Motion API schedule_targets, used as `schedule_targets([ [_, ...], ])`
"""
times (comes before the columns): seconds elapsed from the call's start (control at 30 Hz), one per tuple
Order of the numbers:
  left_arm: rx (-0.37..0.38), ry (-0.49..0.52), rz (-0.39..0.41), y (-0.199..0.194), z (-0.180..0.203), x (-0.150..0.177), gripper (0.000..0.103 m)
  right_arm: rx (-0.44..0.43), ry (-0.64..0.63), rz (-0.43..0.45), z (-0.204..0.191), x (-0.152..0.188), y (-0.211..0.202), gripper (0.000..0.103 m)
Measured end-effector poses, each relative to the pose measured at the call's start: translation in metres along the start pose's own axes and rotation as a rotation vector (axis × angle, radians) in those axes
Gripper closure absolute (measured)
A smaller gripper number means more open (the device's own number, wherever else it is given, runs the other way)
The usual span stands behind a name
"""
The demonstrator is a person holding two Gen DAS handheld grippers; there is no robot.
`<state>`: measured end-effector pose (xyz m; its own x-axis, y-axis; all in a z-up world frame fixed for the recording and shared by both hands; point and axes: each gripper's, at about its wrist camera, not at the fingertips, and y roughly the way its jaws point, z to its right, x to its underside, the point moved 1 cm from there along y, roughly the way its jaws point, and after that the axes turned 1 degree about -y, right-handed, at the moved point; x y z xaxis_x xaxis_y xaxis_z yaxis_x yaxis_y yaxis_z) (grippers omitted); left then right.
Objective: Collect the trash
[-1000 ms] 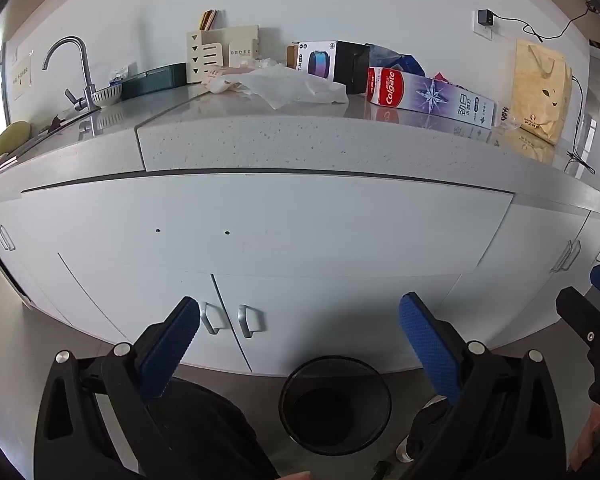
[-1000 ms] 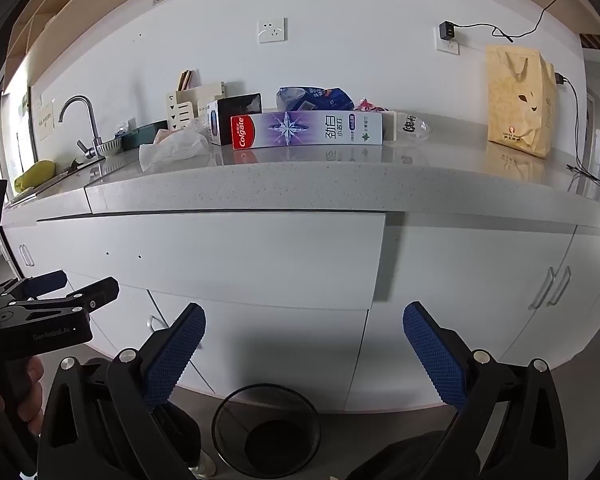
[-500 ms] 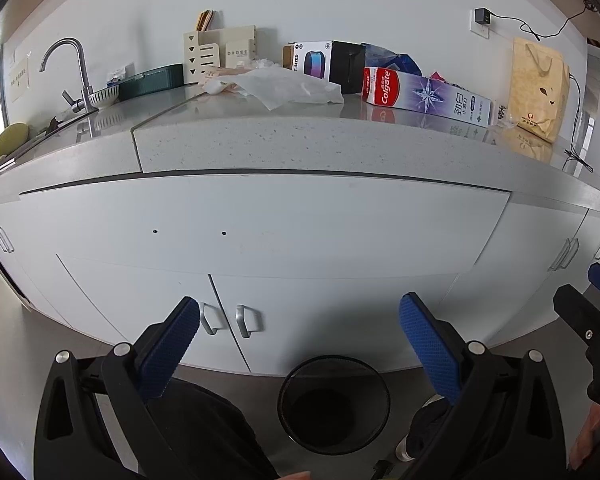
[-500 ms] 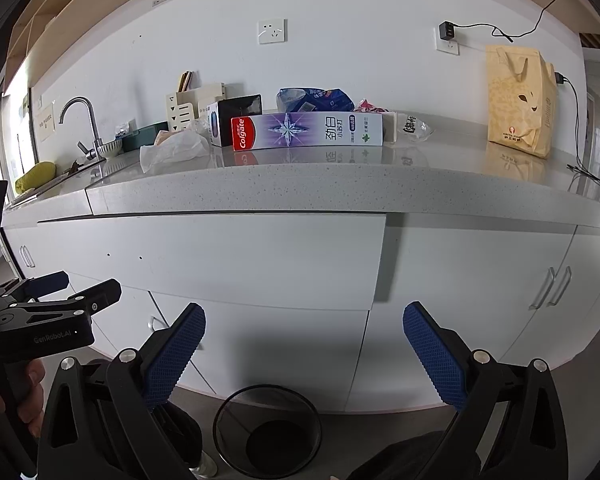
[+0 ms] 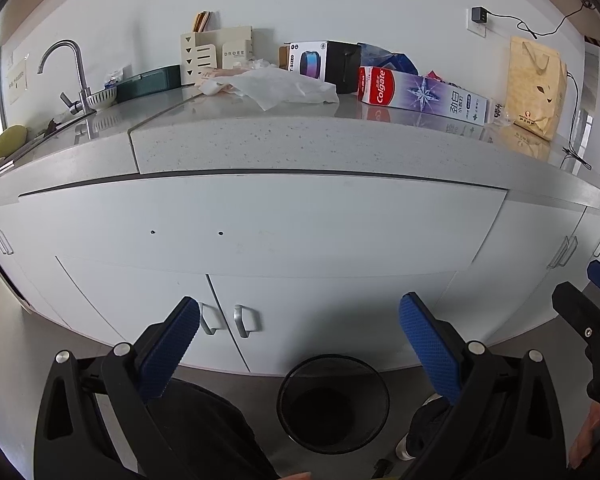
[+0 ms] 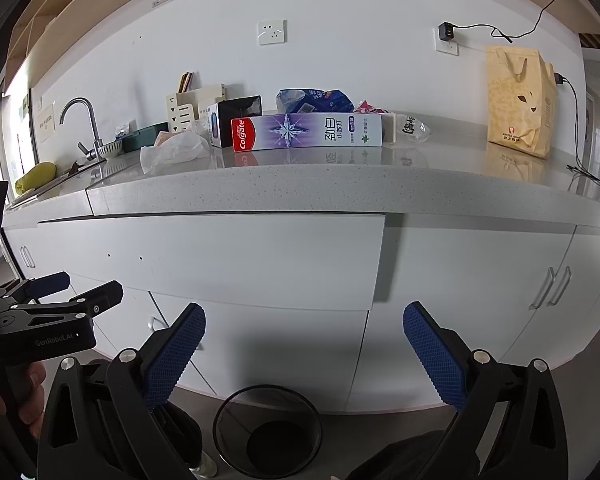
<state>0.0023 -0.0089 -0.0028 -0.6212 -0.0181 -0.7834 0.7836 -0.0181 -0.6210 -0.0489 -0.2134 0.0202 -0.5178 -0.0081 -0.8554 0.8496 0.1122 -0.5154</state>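
Observation:
On the grey counter (image 5: 284,136) lie a crumpled white tissue (image 5: 284,88), a Colgate toothpaste box (image 5: 420,96), a black speaker box (image 5: 324,62), a blue plastic bag (image 6: 314,100) and a clear wrapper (image 6: 414,130). A black mesh bin (image 5: 334,402) stands on the floor below the cabinets; the right wrist view shows the bin (image 6: 268,430) too. My left gripper (image 5: 300,344) is open and empty, low in front of the cabinet doors. My right gripper (image 6: 304,350) is also open and empty, just right of the left one.
A sink with a tap (image 5: 72,76) sits at the counter's left end, beside a bowl and a green tray (image 5: 148,82). A cream organiser (image 5: 216,54) stands at the wall. A yellow paper bag (image 5: 536,88) and a charger cable occupy the right end.
Both grippers have crept slightly closer to the counter; the view has barely shifted. Nothing on the counter has moved.

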Motion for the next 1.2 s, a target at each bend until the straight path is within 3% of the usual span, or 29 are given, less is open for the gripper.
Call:
schedule_targets([
  [1.2, 0.003, 0.016, 0.006, -0.0054, 0.005, 0.0026, 0.004, -0.006, -0.005, 0.002, 0.0001, 0.0029, 0.0014, 0.003],
])
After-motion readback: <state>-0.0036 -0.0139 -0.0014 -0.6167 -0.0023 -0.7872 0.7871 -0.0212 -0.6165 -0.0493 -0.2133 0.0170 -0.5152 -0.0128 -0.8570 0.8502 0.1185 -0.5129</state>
